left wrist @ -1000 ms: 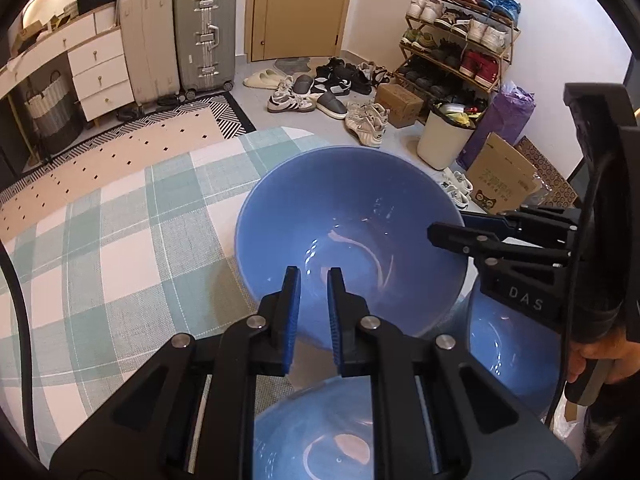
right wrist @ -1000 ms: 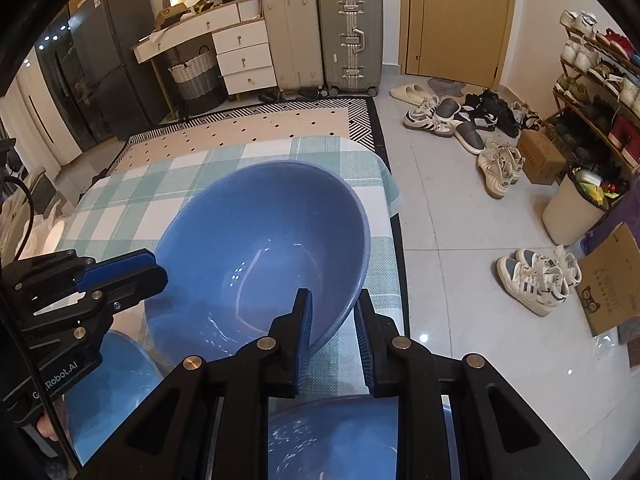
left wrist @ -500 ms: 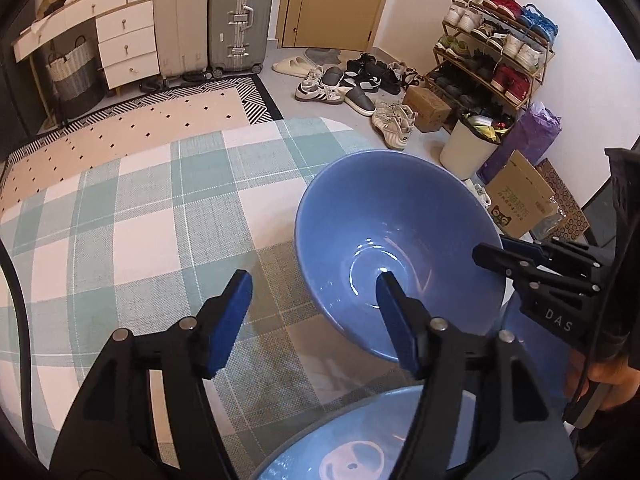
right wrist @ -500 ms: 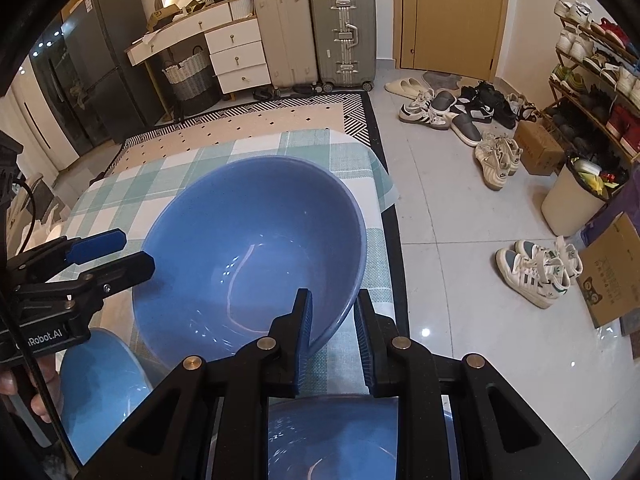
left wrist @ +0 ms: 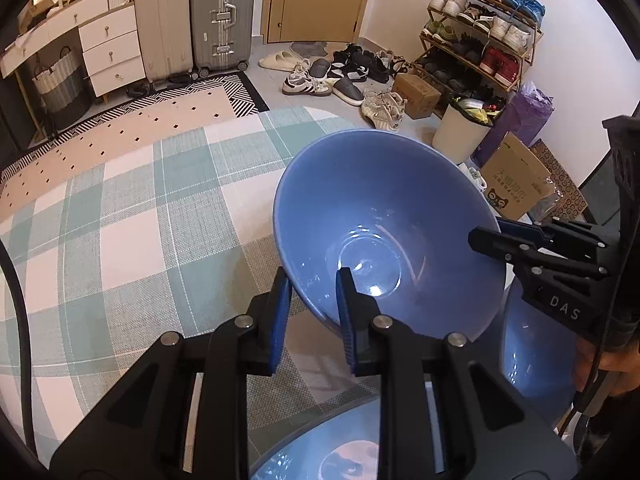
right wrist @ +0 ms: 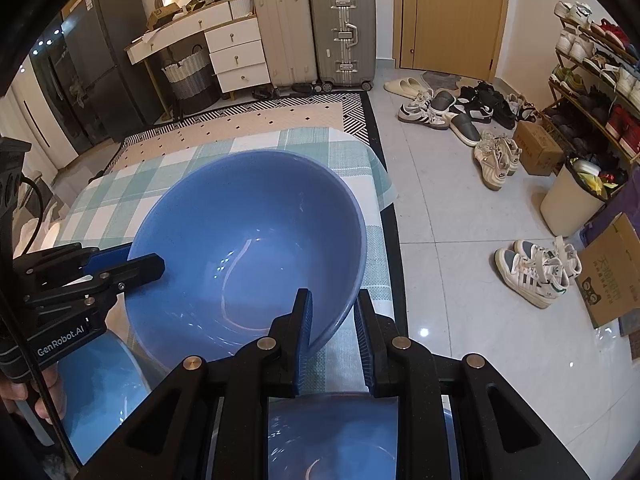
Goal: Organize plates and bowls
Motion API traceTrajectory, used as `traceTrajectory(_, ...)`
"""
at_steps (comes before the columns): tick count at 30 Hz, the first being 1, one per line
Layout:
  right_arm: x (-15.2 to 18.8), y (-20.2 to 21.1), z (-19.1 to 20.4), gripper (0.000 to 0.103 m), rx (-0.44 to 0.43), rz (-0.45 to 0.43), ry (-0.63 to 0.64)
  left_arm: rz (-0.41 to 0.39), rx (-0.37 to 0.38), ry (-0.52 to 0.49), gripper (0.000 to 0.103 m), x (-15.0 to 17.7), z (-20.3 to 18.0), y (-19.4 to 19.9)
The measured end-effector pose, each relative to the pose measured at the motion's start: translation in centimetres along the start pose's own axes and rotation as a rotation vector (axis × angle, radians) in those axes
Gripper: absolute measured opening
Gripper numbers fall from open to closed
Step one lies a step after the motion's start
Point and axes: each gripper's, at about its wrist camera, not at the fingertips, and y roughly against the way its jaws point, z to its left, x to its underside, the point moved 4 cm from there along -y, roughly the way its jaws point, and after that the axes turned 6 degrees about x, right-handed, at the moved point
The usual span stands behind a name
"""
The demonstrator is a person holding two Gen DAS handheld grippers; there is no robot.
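A large blue bowl with a glossy, empty inside is held tilted above the checked tablecloth, its rim pinched on two opposite sides. Its round flat bottom catches the light. Below it, at the near edge, part of a second blue bowl shows, also empty and shiny. A third blue bowl sits lower, between the two sides, partly hidden under the raised one. All three share the same plain blue glaze.

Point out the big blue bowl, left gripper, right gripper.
big blue bowl (left wrist: 384, 216), left wrist view, inner wall.
left gripper (left wrist: 314, 284), left wrist view, midway between fingertips.
right gripper (right wrist: 334, 304), right wrist view, midway between fingertips.
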Motion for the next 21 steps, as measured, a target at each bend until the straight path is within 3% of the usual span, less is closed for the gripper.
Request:
traceTrajectory(9, -0.2, 1.5, 0.2, 0.022, 0.008, -0.039, 0.012, -0.053, -0.006, -0.018, 0.020, -0.4, -0.9, 2.9)
traceTrajectory(21, -0.4, 7.3, 0.9, 0.022, 0.008, -0.129, 0.019, -0.134, -0.007, -0.044, 0.020, -0.4, -2.8, 9.4)
